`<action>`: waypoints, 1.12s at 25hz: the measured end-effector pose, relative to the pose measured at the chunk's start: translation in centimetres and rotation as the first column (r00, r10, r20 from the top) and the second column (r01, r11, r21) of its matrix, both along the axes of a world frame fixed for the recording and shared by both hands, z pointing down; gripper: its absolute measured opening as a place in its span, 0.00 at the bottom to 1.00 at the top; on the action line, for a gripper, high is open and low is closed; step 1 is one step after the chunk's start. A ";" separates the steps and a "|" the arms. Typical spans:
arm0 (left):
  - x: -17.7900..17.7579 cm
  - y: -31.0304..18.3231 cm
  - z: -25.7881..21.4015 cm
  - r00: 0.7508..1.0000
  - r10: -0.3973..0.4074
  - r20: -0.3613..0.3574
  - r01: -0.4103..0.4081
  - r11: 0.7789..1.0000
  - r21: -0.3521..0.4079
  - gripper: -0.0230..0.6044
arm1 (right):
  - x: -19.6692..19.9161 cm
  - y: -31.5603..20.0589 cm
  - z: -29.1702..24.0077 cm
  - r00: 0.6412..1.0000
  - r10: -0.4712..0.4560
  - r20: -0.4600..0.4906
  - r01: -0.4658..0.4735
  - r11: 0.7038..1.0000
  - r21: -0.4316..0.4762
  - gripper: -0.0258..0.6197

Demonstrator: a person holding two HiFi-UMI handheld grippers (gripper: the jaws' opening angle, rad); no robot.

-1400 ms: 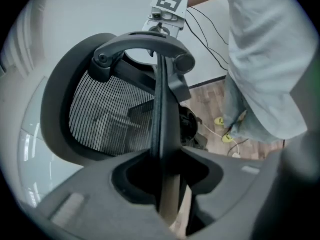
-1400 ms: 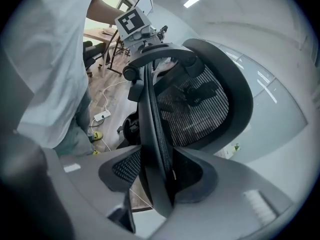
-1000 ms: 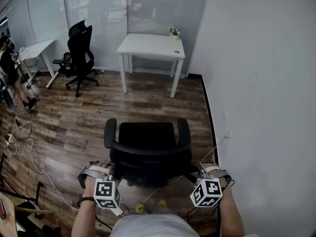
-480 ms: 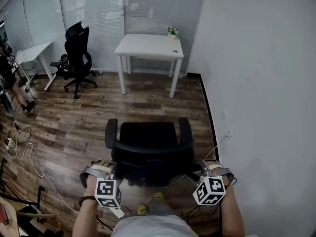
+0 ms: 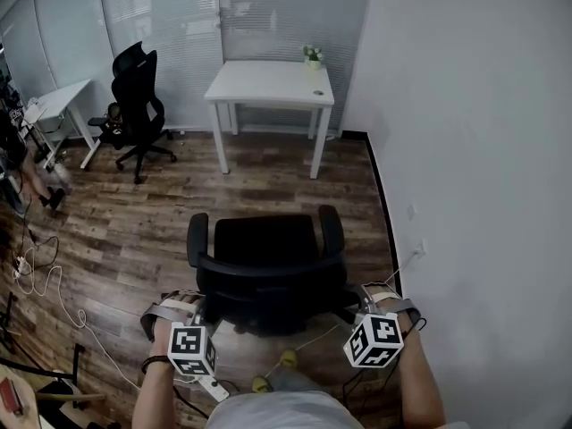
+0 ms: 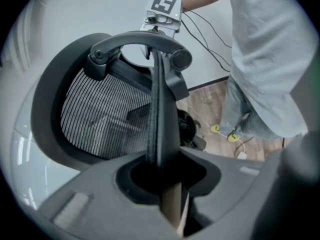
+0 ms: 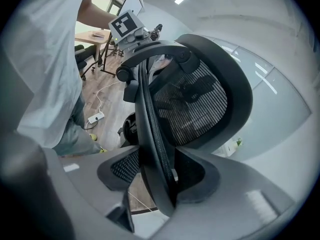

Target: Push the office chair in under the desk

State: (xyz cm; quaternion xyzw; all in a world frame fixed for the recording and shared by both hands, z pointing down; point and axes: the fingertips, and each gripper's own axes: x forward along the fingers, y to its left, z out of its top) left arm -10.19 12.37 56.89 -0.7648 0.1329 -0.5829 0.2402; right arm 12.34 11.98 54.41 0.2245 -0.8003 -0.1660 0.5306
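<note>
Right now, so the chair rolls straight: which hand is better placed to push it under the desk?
Probably left: the left gripper, fingers just closing, pinches the black mesh office chair by its backrest rim; the right gripper, fingers just opening, sits loose around it.

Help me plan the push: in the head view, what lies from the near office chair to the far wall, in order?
Office chair → bare wooden floor → white desk → potted plant → window blinds.

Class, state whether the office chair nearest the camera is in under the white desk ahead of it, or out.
Out. The office chair stands apart from the white desk, with wooden floor showing between them.
</note>
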 end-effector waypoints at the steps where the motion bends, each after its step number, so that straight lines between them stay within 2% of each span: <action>1: 0.0 -0.8 0.2 1.000 -0.005 0.000 0.005 1.000 -0.007 0.18 | 0.0 -0.9 0.2 1.000 -0.005 0.002 0.005 1.000 -0.002 0.36; 12: -1.8 -9.3 -0.1 1.000 -0.025 -0.012 0.025 1.000 -0.015 0.19 | -1.9 -9.9 0.1 0.999 -0.037 0.004 0.037 0.999 -0.002 0.36; 18: -4.7 -14.3 0.0 1.000 0.007 -0.018 -0.007 1.000 -0.026 0.19 | -4.7 -14.2 0.1 1.000 -0.011 0.005 0.011 1.000 -0.012 0.36; 22: -6.4 -18.1 -0.2 0.999 0.042 -0.021 -0.042 0.999 -0.019 0.19 | -6.4 -17.3 0.2 0.999 0.038 -0.010 -0.038 0.998 -0.051 0.36; 28: -8.4 -23.8 -0.1 0.996 0.088 -0.020 -0.088 0.996 -0.003 0.19 | -8.4 -22.1 0.3 0.997 0.075 -0.010 -0.076 0.996 -0.044 0.36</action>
